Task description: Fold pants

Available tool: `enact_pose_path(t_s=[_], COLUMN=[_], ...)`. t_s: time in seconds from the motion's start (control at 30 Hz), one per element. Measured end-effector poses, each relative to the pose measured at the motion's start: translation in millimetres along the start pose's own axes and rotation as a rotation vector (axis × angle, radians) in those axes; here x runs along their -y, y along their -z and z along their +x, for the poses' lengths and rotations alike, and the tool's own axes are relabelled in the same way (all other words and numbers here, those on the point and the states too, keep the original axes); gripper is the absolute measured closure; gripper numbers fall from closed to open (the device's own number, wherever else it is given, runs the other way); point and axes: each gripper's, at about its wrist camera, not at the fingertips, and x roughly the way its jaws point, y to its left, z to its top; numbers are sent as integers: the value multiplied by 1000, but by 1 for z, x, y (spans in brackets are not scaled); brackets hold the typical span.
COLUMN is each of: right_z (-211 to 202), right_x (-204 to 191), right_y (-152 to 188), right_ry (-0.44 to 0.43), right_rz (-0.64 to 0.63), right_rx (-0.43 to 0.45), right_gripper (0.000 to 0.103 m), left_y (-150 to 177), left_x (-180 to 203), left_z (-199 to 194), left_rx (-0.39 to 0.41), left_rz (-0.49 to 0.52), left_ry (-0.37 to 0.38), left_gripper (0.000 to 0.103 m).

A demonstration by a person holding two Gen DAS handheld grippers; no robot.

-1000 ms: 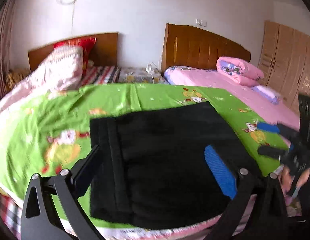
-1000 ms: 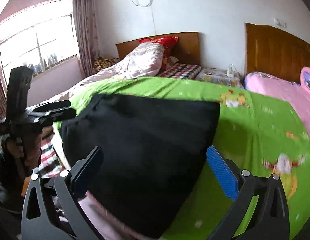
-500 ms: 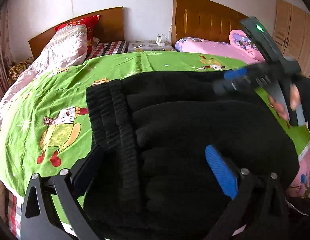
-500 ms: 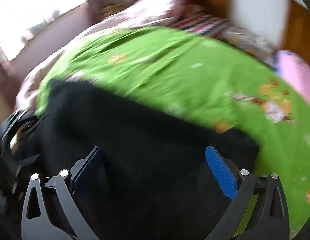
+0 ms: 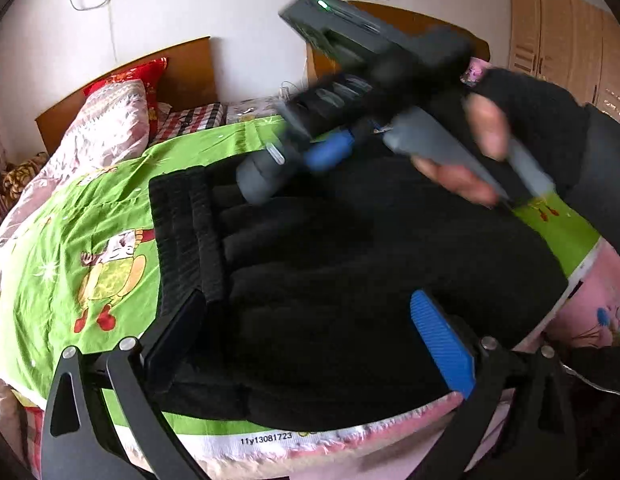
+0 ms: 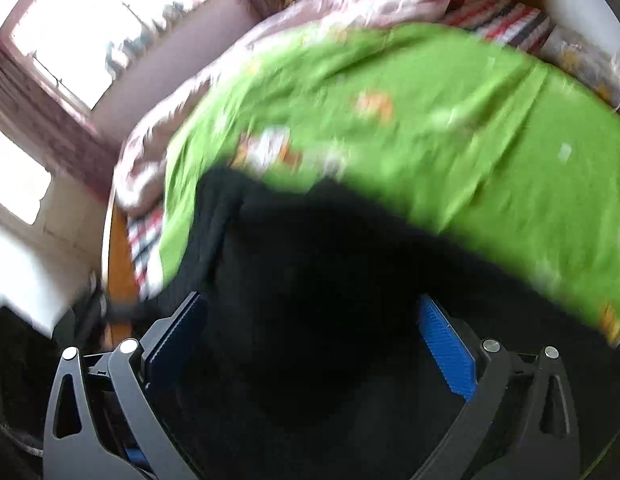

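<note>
Black folded pants [image 5: 350, 264] lie on the green cartoon bedspread [image 5: 89, 240] near the bed's front edge, waistband at the left. My left gripper [image 5: 310, 340] is open just above the pants' near part. My right gripper [image 5: 293, 160], held by a gloved hand, crosses above the far half of the pants, blurred. In the right wrist view the right gripper [image 6: 310, 348] is open over the pants [image 6: 330, 300], empty.
A pink floral quilt [image 5: 101, 128] and red pillow [image 5: 129, 80] lie at the bed's head. A second bed with wooden headboard [image 5: 410, 24] stands at the right, wardrobe [image 5: 570, 40] beyond. A window [image 6: 89, 32] is at the left.
My right gripper has swung leftward across the far half of the pants and its view has tilted down. My left gripper has stayed over the near edge.
</note>
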Motion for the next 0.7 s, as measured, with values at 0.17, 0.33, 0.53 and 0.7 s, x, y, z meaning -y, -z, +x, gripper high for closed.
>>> enact_pose_path(t_s=[0.17,0.33,0.53,0.7], right_z=[-22,-5,-22,-66], right_x=[4,-30,14,5], right_y=[-6,14,3,30], right_ry=[-110,-103,-33,-63], right_rz=[126,-31,135,129], right_rx=[61,-66,91,125], right_gripper=[4,4,4,4], left_y=[1,1,-3,-2], left_x=[-1,0,4,4], left_z=[1,1,2,3], left_rx=[-7,-4,-31,-39], left_rz=[2,-7,-4,-1], left_ry=[4,-3,-22,-22], left_gripper=[1,1,1,1])
